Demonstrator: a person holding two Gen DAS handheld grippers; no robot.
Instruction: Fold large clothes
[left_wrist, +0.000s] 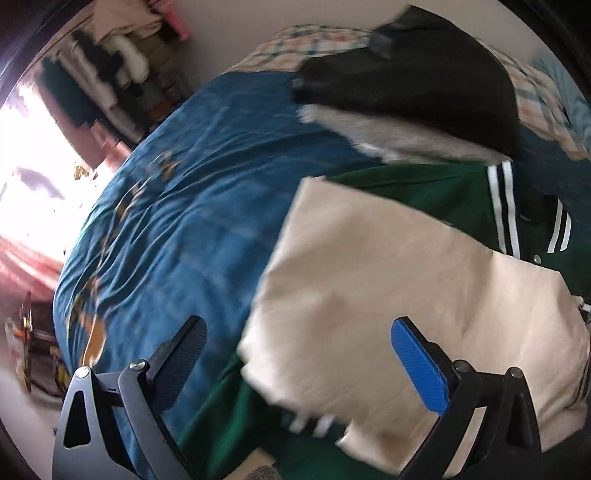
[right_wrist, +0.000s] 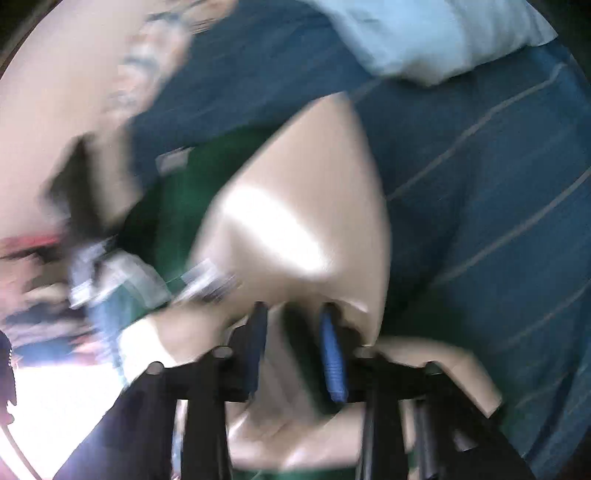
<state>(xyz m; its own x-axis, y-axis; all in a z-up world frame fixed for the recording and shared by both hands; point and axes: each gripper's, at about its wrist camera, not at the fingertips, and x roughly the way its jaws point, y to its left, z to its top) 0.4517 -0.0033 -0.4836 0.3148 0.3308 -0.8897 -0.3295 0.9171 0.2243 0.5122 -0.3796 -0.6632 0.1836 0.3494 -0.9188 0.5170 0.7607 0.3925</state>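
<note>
a green varsity jacket (left_wrist: 436, 195) with cream sleeves (left_wrist: 388, 280) lies on the right of a blue bedspread (left_wrist: 192, 206). the left gripper (left_wrist: 299, 354) hovers spread above a sleeve; the right gripper (right_wrist: 291, 350) looks pinched on cream fabric (right_wrist: 306, 206), though blur obscures it. the jacket looks bulky, soft and floppy; cuffs and hem seem the surest holds.

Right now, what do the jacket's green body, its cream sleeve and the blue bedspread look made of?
Green body: matte, soft-looking knit or fleece, no shine; likely, not certain.
Cream sleeve: smooth, with a bright sheen in the right wrist view; possibly faux leather or coated fabric.
Blue bedspread: thin woven cloth, fine wrinkles, slight lustre; probably cotton or a blend.
</note>
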